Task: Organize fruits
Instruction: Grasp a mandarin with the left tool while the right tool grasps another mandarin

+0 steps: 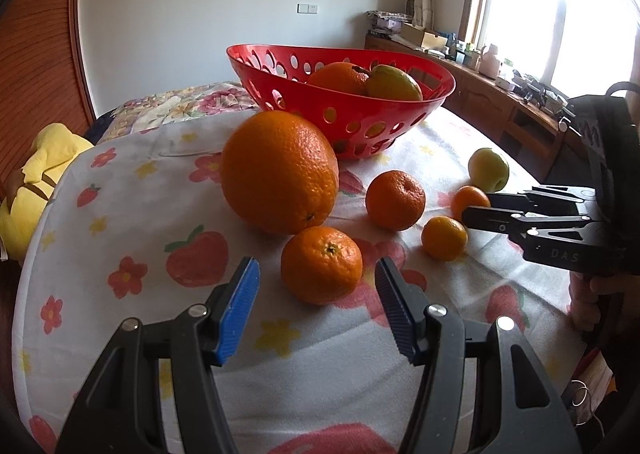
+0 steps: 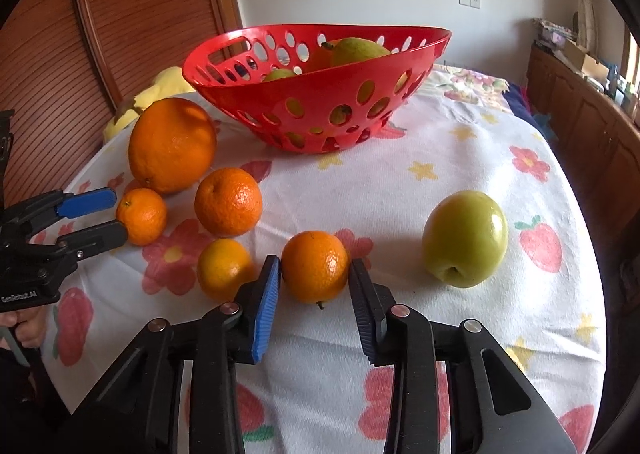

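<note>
A red perforated basket (image 1: pixel 360 109) (image 2: pixel 320 101) holds an orange and green fruit. On the floral cloth lie a large orange (image 1: pixel 279 171) (image 2: pixel 172 145), several mandarins and a green apple (image 1: pixel 489 169) (image 2: pixel 465 238). My left gripper (image 1: pixel 317 274) is open, its jaws on either side of a mandarin (image 1: pixel 321 264) (image 2: pixel 141 216), apart from it. It also shows in the right wrist view (image 2: pixel 116 215). My right gripper (image 2: pixel 314 274) is open around another mandarin (image 2: pixel 315 266) (image 1: pixel 470 201), with its pads very close to it. It shows in the left wrist view (image 1: pixel 476 209).
A yellow plush toy (image 1: pixel 36 181) lies beyond the table's left edge. A wooden sideboard (image 1: pixel 500 101) with clutter runs under the window at right. A wooden louvred door (image 2: pixel 120 21) stands behind the table.
</note>
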The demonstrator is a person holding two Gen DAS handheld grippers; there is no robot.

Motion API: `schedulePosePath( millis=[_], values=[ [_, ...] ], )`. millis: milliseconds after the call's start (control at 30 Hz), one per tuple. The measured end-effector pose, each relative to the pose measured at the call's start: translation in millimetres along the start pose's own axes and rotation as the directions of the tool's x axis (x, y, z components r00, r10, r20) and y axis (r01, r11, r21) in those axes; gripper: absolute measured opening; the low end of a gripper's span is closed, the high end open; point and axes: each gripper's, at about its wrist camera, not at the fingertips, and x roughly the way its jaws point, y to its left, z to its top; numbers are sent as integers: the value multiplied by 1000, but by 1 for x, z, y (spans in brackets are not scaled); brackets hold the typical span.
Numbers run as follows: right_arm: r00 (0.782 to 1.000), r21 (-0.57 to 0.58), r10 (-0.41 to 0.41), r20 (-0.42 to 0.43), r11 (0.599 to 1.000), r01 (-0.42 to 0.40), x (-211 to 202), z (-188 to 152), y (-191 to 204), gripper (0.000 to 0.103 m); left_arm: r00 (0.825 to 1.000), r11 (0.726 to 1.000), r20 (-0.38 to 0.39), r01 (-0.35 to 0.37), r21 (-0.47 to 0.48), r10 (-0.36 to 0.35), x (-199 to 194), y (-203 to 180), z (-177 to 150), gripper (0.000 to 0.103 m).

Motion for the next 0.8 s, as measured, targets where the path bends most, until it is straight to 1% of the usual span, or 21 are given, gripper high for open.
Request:
schedulePosePath(
  millis=[167,333,500,600,667,800],
  values=[
    [1000,1,7,16,1000,-7,-11,-6,1,34,1000,1000,-14,1,11,-1,3,-3,4,61],
    [1000,-8,-12,24,1000,12,-21,-19,2,34,1000,1000,-15,-10,23,10,6,-6,8,61],
    [999,10,-5,43,1000,5,-31,-29,3,34,1000,1000,-26,-14,18,14,11,-6,8,61],
    [999,8,-5,50,1000,5,-34,-33,7,34,999,1000,-30,-21,22,22,12,-6,8,59],
    [999,0,-4,50,1000,4,-36,-35,9,34,999,1000,-37,-13,25,14,13,-6,8,54],
    [999,-8,-8,48,1000,9,-35,-37,12,34,999,999,-47,-19,37,21,15,-9,7,52]
  ],
)
